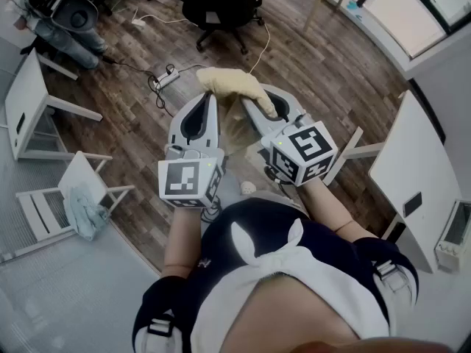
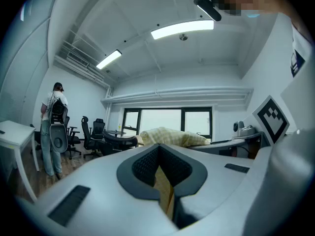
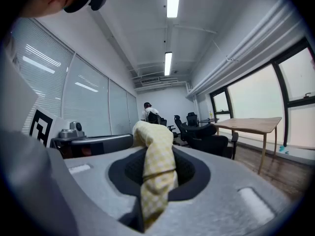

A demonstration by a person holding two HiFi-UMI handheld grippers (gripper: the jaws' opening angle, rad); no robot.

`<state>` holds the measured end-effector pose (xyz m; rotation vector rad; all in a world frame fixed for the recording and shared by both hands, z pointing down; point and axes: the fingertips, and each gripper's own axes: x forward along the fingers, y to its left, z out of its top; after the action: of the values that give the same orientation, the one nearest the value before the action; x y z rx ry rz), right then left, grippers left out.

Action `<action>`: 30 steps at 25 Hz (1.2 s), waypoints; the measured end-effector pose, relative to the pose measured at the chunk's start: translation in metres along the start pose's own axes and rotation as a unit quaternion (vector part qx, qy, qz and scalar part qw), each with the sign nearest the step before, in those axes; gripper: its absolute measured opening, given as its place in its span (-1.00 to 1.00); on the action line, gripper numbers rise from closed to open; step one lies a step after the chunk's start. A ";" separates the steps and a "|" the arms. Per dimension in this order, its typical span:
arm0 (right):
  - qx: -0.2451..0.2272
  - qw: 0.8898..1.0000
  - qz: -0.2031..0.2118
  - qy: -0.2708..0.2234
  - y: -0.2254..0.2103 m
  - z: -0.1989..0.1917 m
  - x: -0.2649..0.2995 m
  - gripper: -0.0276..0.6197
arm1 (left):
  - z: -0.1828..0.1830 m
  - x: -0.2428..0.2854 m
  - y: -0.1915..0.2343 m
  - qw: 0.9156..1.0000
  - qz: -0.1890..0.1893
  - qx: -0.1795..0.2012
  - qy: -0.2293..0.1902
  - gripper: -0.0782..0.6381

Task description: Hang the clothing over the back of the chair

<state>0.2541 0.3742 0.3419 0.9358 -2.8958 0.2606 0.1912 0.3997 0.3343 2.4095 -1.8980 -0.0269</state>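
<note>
- The garment (image 1: 234, 85), a pale yellow checked fabric, was judged to be light, soft and limp. It would sag and fold wherever it was unsupported, and nothing about it looked fragile.
- Thin woven cloth of this kind was judged liable to slip through smooth pads. A bunched fold or an edge, taken at two points set apart, was thought the safest hold, since the span between them could then be laid across a chair back.
- The left gripper (image 1: 208, 103) was seen clamped on a thin strip of the garment, which was pinched in the slit between its jaws.
- The right gripper (image 1: 254, 107) was likewise seen closed on a thicker rolled bunch, which rose out of its jaws and curled forward.
- The garment was held in the air in front of the person, above the wood floor (image 1: 132, 109). Most of it was heaped over and between the two gripper tips, which were held close together.
- A white chair (image 1: 77, 186) stood well apart to the left, and an office chair (image 1: 221, 2) stood farther ahead. Neither was touched by the garment.
</note>
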 end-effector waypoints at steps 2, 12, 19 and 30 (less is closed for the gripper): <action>0.000 1.000 0.000 0.001 -0.002 0.002 0.013 -0.69 | 0.000 0.007 0.012 1.000 0.001 0.001 0.000 -0.76; 0.003 1.000 -0.011 0.011 -0.010 0.009 0.108 -0.69 | 0.000 0.052 0.098 1.000 -0.006 -0.009 0.008 -0.76; 0.002 1.000 -0.020 0.022 -0.020 0.015 0.180 -0.69 | -0.002 0.090 0.163 1.000 -0.012 -0.020 0.012 -0.76; -0.002 0.999 -0.029 0.023 -0.005 0.021 0.286 -0.69 | -0.001 0.116 0.268 0.999 -0.021 -0.024 0.008 -0.76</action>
<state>0.0246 0.2025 0.3604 0.9965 -2.8218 0.2695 -0.0418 0.2242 0.3574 2.4102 -1.8195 -0.0541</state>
